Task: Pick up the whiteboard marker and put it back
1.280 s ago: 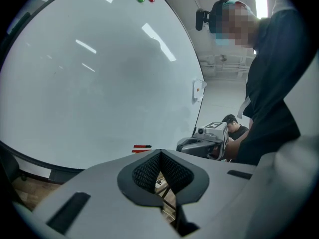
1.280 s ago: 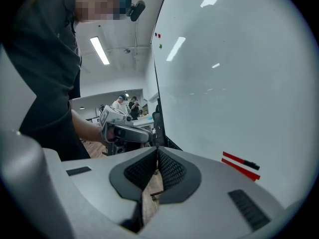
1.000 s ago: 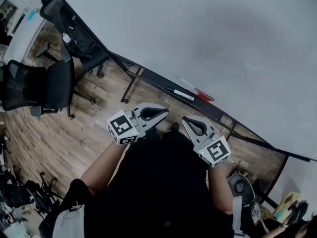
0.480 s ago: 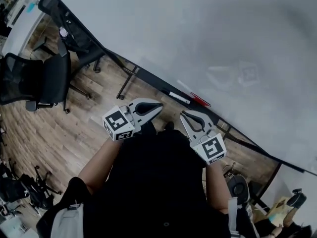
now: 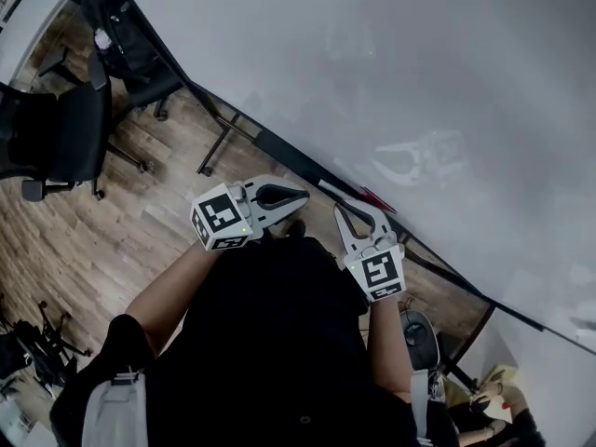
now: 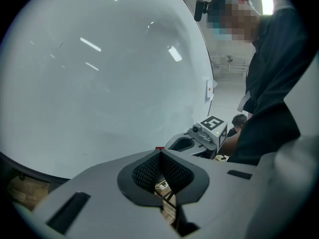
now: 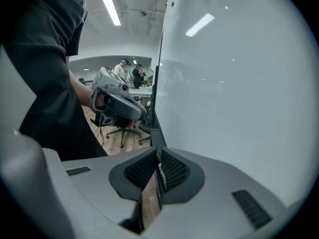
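Note:
A white whiteboard marker [image 5: 330, 190] and a red one [image 5: 378, 200] lie on the dark tray [image 5: 279, 152] under the whiteboard [image 5: 419, 82]. My left gripper [image 5: 305, 195] is shut and empty, its tips just left of the white marker. My right gripper [image 5: 338, 207] is also shut and empty, tips right beside the white marker and below the tray. In the left gripper view the closed left gripper [image 6: 160, 153] faces the board, a sliver of red marker [image 6: 159, 148] shows over it, and the right gripper [image 6: 192, 141] is ahead. The right gripper view shows the closed right gripper [image 7: 158, 156] beside the board.
Black office chairs [image 5: 56, 128] stand on the wooden floor at the left. The board's stand leg [image 5: 212, 152] reaches down to the floor. The left gripper [image 7: 117, 103] and more chairs show in the right gripper view. Another person [image 5: 494, 408] is at the lower right.
Both grippers have drawn closer to the tray and to each other, still shut. The board now fills more of the head view, and the grippers' reflection shows on it.

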Motion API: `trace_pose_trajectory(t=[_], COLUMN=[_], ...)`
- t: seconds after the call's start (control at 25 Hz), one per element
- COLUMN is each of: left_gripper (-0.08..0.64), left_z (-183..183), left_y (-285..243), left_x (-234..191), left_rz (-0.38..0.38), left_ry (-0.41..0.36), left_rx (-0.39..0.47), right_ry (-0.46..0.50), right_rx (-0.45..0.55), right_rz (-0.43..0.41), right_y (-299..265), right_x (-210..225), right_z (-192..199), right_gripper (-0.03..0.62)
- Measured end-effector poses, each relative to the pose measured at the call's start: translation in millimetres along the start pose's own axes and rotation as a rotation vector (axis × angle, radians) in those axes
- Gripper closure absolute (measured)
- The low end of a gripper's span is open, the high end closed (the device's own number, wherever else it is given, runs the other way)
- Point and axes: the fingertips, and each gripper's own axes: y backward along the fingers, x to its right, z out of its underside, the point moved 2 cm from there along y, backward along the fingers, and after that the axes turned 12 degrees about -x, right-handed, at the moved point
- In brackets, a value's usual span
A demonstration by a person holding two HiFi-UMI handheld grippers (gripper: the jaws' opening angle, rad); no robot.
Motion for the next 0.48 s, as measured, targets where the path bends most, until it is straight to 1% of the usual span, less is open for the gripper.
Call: trace_pose_trajectory(t=[0.2,0.32,0.48], left_gripper=[0.549,0.549,0.55], left_z=[2.9,3.6,5.8], left_y=[-5.2,-7.8,-8.3], left_x=[-8.1,-9.0,-10.5], left_rz=[0.028,0.032,0.037], left_ry=[0.005,0.008,0.009], left_rx=[-0.009,-0.012,-0.024], right_ry=[0.021,0.03,0.015], right_rx=[-0.094,-0.13,-0.166], right_rz=[0.005,0.018,0.031], right_y=[-21.9,-27.0,-32.9], right_x=[2.8,4.5,9.0], right_z=[13.5,22.6,35.0], right_gripper=[0.572,0.572,0.571])
